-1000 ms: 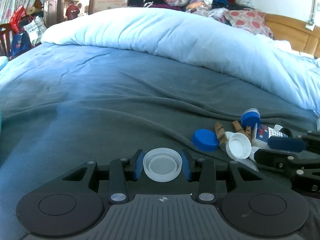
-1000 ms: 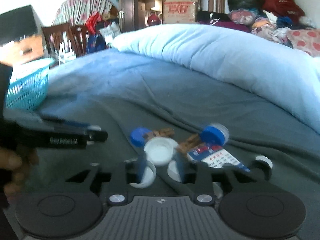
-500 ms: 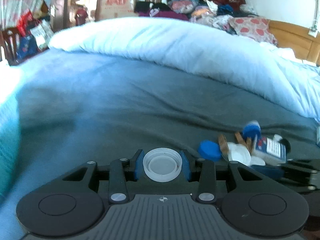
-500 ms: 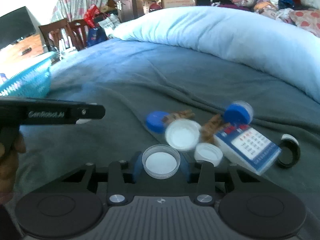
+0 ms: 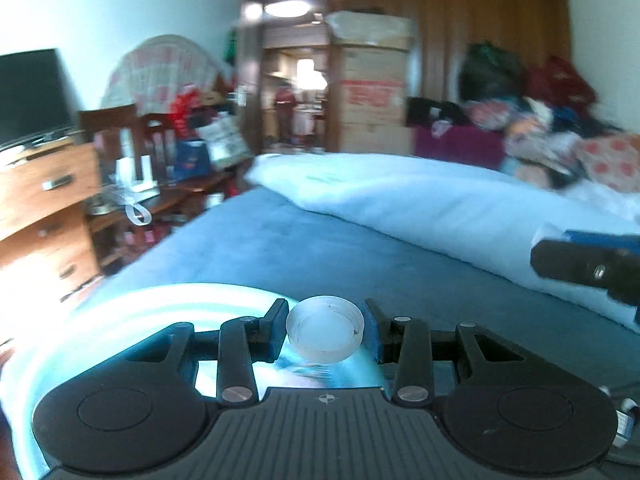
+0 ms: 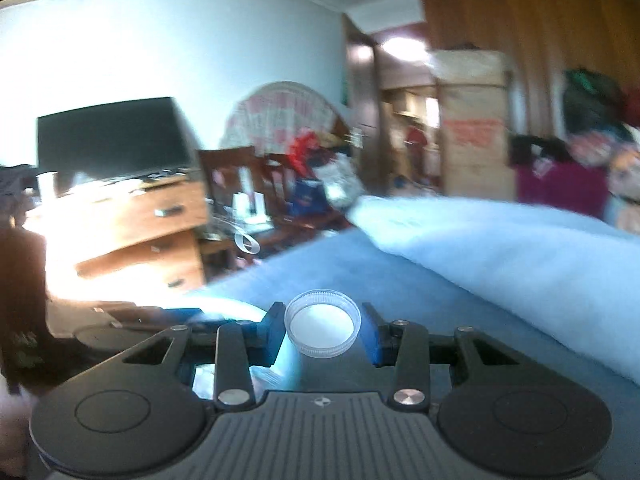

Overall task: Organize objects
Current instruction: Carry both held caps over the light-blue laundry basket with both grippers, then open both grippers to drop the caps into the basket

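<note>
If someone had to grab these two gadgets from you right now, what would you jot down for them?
Left gripper: shut on a translucent white cap, raised above the blue blanket.
Right gripper: shut on another white cap, also raised.
A turquoise basket, blurred, lies just under and left of the left gripper.
Done: two caps picked up.
Left: put both caps away, probably in the basket; any other items are out of view now.
</note>
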Motion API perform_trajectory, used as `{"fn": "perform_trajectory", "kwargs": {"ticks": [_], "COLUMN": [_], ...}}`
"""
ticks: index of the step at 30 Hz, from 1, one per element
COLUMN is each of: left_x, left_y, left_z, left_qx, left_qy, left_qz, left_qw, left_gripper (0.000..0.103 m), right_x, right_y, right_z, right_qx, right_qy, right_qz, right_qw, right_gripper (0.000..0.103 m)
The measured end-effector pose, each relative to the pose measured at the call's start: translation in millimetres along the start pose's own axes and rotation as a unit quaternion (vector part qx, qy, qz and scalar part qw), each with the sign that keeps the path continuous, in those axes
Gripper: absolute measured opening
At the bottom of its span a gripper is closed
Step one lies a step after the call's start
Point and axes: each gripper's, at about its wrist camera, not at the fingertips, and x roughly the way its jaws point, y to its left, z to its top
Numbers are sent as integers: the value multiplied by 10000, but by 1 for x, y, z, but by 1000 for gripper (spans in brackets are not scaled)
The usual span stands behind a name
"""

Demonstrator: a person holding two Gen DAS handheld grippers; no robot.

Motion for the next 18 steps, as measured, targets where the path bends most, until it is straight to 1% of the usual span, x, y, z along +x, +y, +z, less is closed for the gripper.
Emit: {"fn": "perform_trajectory", "kwargs": {"ticks": [2, 7, 8, 11, 16, 18], "left_x": [-3, -9, -8, -7, -1, 0], "left_y": [24, 73, 79, 90, 100, 103], "left_z": [4, 6, 5, 3, -6, -10], "left_qx": [-95, -351, -383, -433, -505, -500], "left_qy": [15, 105, 130, 194, 283, 317], "left_qz": [185, 405, 413, 418, 434, 512], "left_qw": [9998, 9985, 9983, 9980, 9974, 9969], "left_gripper": [40, 40, 40, 40, 40, 40], "right_x": [12, 36, 45, 58, 82, 102], "right_y": [24, 84, 96, 118, 136, 142], "right_z": [13, 34, 40, 46, 49, 46], "right_qx": [-94, -367, -408, -463, -537, -561], "right_qy": [40, 244, 278, 397, 569, 693], "right_qz": [171, 491, 525, 611, 642, 630], "right_qw": [9998, 9978, 9974, 9963, 9949, 9940], "right_gripper": [42, 43, 43, 43, 43, 43]}}
